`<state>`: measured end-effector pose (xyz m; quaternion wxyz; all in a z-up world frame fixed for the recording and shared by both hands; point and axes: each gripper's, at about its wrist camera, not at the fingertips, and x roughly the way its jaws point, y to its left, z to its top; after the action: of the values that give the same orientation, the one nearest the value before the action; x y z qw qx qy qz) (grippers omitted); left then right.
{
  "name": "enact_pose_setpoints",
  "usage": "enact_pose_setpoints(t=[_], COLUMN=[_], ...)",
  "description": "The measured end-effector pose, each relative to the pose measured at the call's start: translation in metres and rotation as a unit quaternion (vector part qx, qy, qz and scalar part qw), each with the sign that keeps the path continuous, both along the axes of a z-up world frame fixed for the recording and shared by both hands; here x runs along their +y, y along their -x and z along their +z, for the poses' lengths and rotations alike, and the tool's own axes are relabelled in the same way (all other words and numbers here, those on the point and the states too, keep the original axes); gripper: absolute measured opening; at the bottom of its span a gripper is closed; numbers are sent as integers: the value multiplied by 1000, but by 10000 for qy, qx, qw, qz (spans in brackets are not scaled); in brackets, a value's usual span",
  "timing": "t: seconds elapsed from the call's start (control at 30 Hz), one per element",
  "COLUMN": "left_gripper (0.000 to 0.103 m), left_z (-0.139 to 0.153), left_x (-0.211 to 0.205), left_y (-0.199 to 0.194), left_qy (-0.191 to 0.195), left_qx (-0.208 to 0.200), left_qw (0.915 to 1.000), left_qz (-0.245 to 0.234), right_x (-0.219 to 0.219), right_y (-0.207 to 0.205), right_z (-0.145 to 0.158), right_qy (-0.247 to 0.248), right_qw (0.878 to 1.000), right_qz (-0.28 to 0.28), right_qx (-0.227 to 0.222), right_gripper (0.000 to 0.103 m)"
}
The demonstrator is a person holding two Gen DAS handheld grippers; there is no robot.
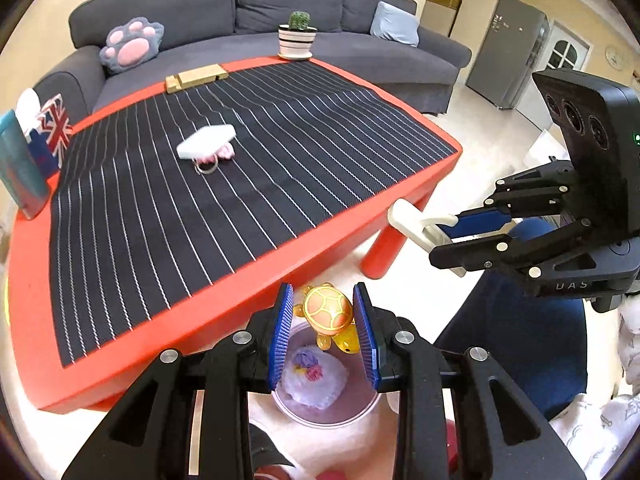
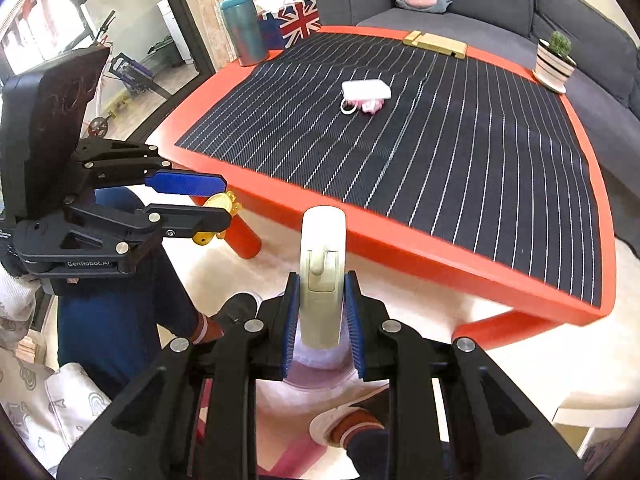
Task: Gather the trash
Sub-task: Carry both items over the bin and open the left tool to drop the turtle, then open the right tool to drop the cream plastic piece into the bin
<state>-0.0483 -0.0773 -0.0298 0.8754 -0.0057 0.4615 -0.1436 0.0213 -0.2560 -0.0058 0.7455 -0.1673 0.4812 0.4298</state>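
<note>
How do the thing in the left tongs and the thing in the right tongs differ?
The left tongs hold a turtle toy: orange-yellow, glossy, rounded. The right tongs hold a white plastic hook: plain, matt, long and narrow, sticking out well past the pads. Both are small, gripped firmly, and held off the red table.

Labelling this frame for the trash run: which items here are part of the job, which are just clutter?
In play:
- turtle toy in left gripper
- white plastic piece in right gripper
- bin below, bagged trash inside

Lying about:
- white box
- cactus pot
- wooden block
- teal bottle
- flag tissue box
- paw cushion
</note>
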Motion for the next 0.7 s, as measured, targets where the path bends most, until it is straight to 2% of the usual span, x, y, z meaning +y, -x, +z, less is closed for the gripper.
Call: enact_pose_setpoints(t=[0.1, 0.17, 0.23, 0.27, 0.5, 0.7], left_gripper=[31, 38, 85, 89, 95, 95], left_z=[-3, -4, -4, -4, -4, -1], left_x=[-3, -5, -4, -4, 3, 9], left_y=[6, 8, 10, 11, 16, 22], left_qy=[65, 108, 134, 170, 64, 75], left_qx=[9, 16, -18, -33, -77, -128], left_qw=[10000, 9999, 9999, 9998, 9998, 9993], left_qz=[-34, -58, -35, -22, 193, 335], right_x=[-4, -6, -8, -8, -10, -11], right_y=[5, 8, 9, 10, 17, 21], right_z=[-2, -4, -5, -5, -7, -9], right_qy=[-16, -15, -23, -29, -49, -58], right_qw=[10000, 10000, 10000, 10000, 9999, 9999], right_qz=[-7, -7, -15, -17, -7, 0], right_qx=[37, 56, 66, 70, 88, 116], right_gripper=[22, 22, 22, 22, 22, 22])
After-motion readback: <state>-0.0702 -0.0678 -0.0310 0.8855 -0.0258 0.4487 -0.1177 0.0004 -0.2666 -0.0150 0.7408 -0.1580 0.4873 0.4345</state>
